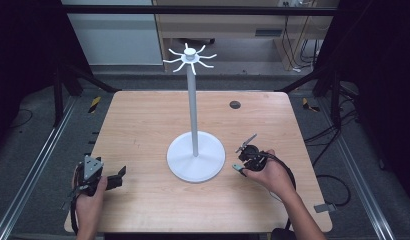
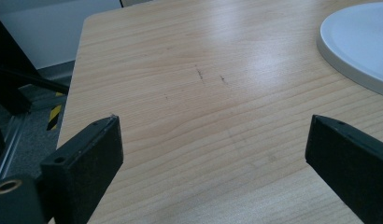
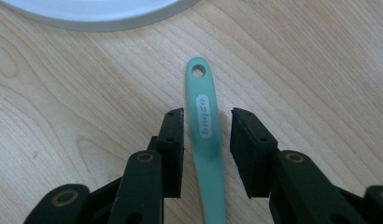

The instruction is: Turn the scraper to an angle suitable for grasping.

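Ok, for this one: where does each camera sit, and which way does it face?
High view: above the person's side, facing forward and down on the wooden table and white hook stand; forearms, left gripper and right gripper show.
Left gripper view: along its wide-apart jaws over bare table.
Right gripper view: downward along its jaws, either side of a green handle without touching it.
Shared: both gripper views catch the stand's round base.

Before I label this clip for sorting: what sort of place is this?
Probably a lab recording station, not a home: a bare wooden table boxed in by black frame struts, loose cables on the floor, and a white hook stand set up as a prop.
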The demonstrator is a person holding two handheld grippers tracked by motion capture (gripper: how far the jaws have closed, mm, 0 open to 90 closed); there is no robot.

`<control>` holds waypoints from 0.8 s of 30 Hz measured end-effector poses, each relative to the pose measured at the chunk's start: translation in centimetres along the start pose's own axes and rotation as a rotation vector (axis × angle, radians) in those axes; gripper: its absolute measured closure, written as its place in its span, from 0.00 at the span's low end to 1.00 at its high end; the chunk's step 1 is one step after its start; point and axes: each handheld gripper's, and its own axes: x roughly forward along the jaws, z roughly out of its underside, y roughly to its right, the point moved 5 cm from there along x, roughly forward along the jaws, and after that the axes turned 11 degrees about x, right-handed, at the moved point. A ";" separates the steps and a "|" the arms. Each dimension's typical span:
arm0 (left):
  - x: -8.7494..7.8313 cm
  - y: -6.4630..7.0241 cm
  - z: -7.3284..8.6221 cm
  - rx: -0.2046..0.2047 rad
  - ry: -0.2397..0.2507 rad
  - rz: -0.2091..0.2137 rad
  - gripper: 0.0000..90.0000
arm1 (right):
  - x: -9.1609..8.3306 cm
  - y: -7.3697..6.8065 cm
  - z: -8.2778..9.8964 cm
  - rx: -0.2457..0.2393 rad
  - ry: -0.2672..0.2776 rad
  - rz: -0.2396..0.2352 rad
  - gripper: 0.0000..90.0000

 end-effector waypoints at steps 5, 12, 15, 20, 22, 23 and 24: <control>0.0 0.0 0.0 0.001 -0.001 0.002 0.04 | 0.0 0.1 -0.1 -0.004 -0.029 0.003 0.73; 0.0 0.1 0.0 0.003 -0.001 0.003 0.04 | 0.2 0.1 -0.3 -0.016 -0.058 0.002 0.74; 0.1 0.2 0.0 0.004 -0.002 0.004 0.04 | 0.3 0.0 -0.4 -0.028 -0.063 0.000 0.75; 0.1 0.3 -0.1 0.014 -0.003 0.006 0.04 | 0.3 0.0 -0.5 -0.028 -0.075 0.001 0.76; 0.1 0.3 -0.1 0.010 -0.001 0.007 0.05 | 0.3 0.0 -0.5 -0.038 -0.077 -0.003 0.77; 0.1 0.3 -0.1 0.009 -0.001 0.007 0.05 | 0.4 0.0 -0.5 -0.035 -0.084 -0.003 0.77; 0.1 0.3 -0.1 0.009 -0.002 0.008 0.05 | 0.4 -0.2 -0.5 -0.019 -0.088 0.002 0.77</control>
